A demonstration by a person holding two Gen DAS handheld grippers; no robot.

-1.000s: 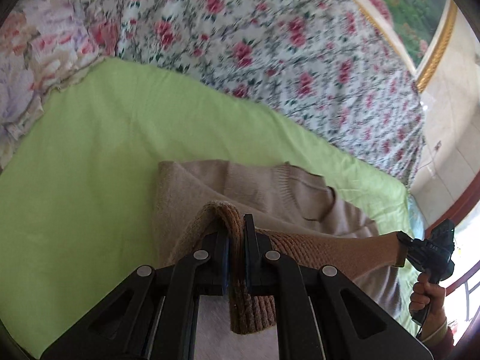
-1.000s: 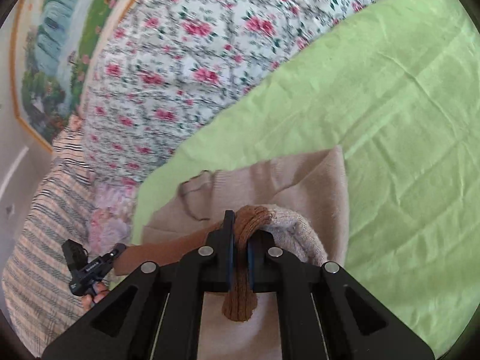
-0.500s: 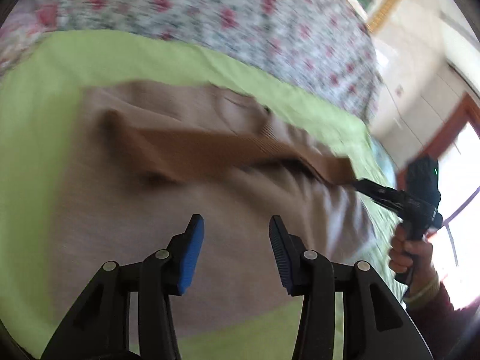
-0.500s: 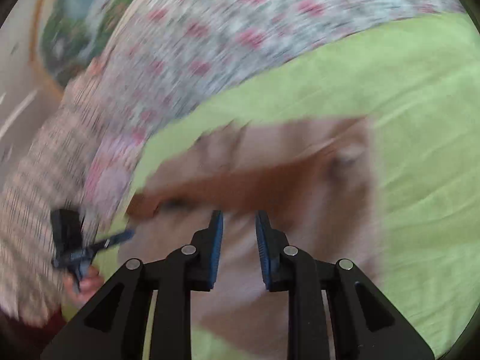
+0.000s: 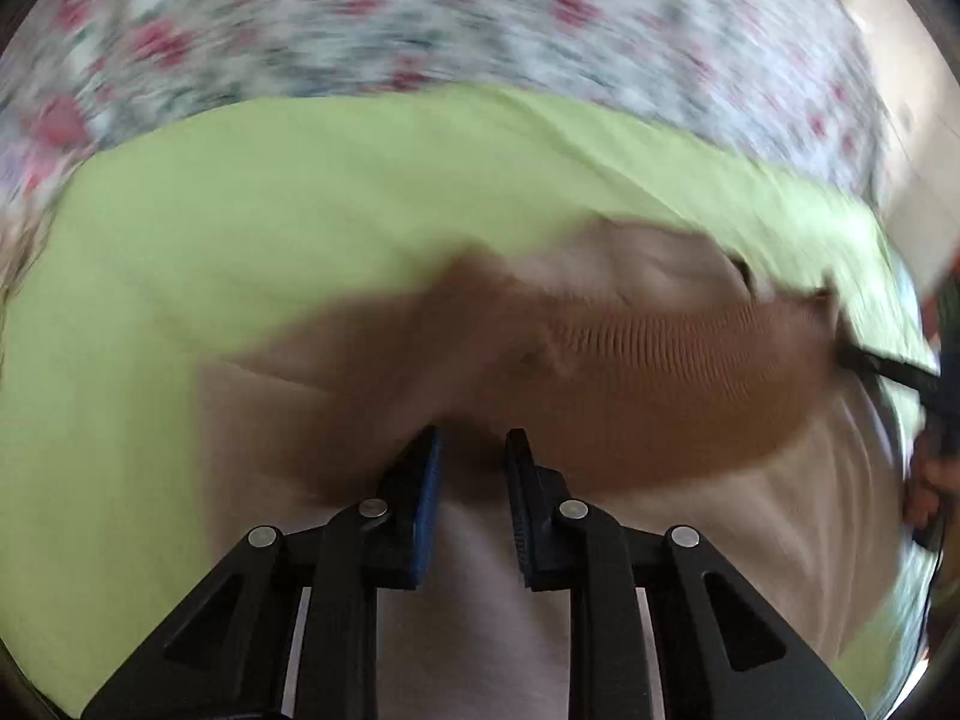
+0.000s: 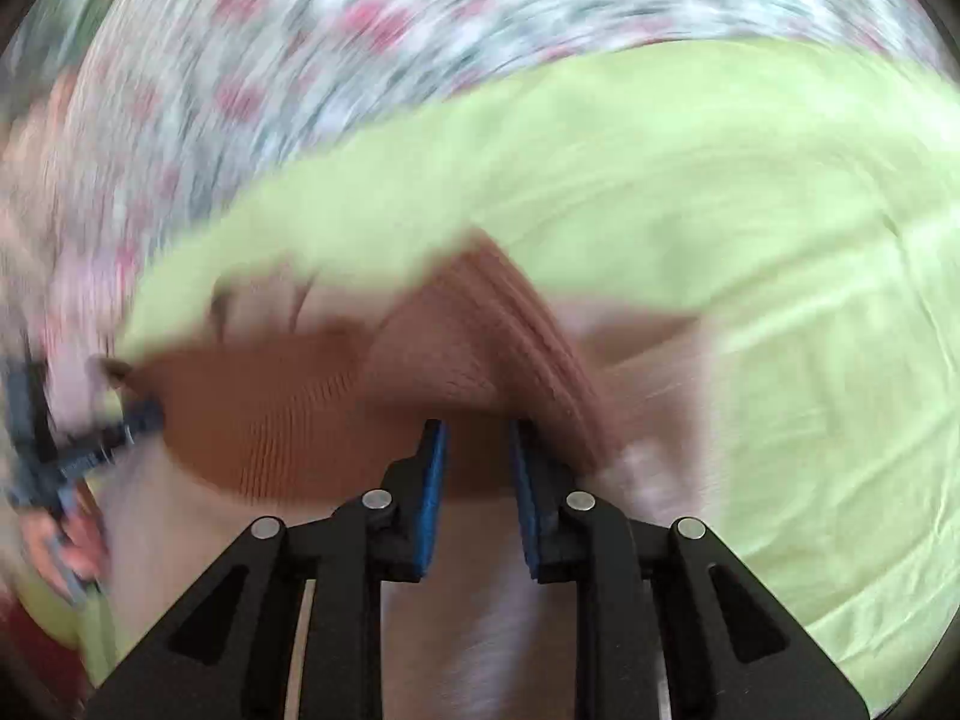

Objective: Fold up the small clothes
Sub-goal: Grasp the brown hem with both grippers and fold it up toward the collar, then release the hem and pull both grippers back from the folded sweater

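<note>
Green sheet (image 5: 300, 210) on the bed carries the beige sweater (image 5: 660, 540) beneath both tools, left tool (image 5: 471, 450) and right tool (image 6: 477, 441) spread over its brown ribbed hem (image 6: 288, 420); judged step: fold in progress, next move requires pinching that hem.

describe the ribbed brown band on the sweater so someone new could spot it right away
Start from the lime green sheet spread below the floral quilt. On it lies a pale beige sweater, and the ribbed brown band runs across it. It is the only darker, rust-coloured, ridged strip; everything around it is smooth and pale.

Beige-brown sweater (image 5: 630, 372), green sheet (image 5: 300, 210), floral bedspread (image 5: 420, 12)
</note>
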